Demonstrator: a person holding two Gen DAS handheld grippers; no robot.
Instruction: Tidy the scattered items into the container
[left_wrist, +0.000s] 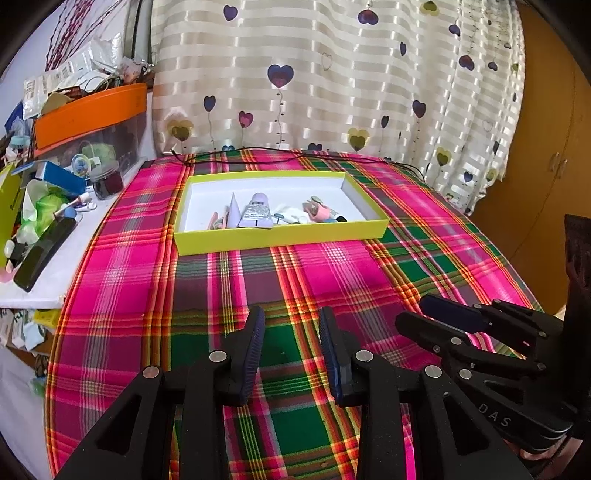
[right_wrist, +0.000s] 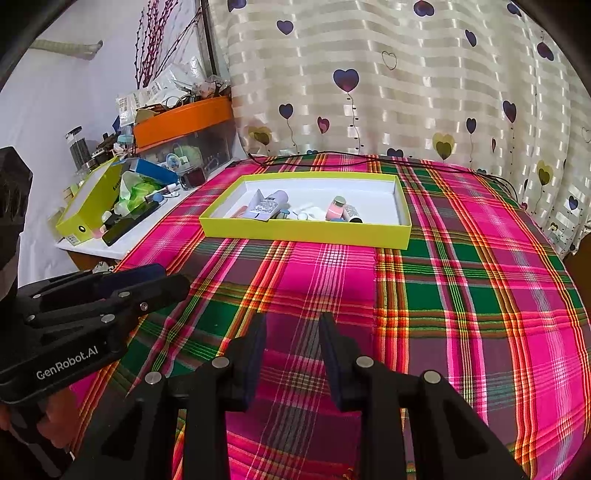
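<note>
**Spotter:** What do you have on your two feeds?

**Operator:** I'm looking down over a desk under a pink, green and purple plaid cloth. My left gripper sits low at the near edge, jaws parted with only cloth showing between the pads, holding nothing. My right gripper is the same: jaws apart, empty, above the cloth. Each one shows in the other's camera, side by side and apart.

**Spotter:** And the container?

**Operator:** The yellow-green box with a white inside lies flat on the far half of the desk, well away from both grippers. The scattered items are inside it: a lilac tube lying on its side toward the left, a pink bottle toward the right, and some small white and grey pieces between them that I can't make out.

**Spotter:** Anything loose on the cloth?

**Operator:** A thin black cable runs along the far edge, behind the box, in front of a heart-print curtain. To the left there's a cluttered white side table with an orange-lidded bin.
</note>
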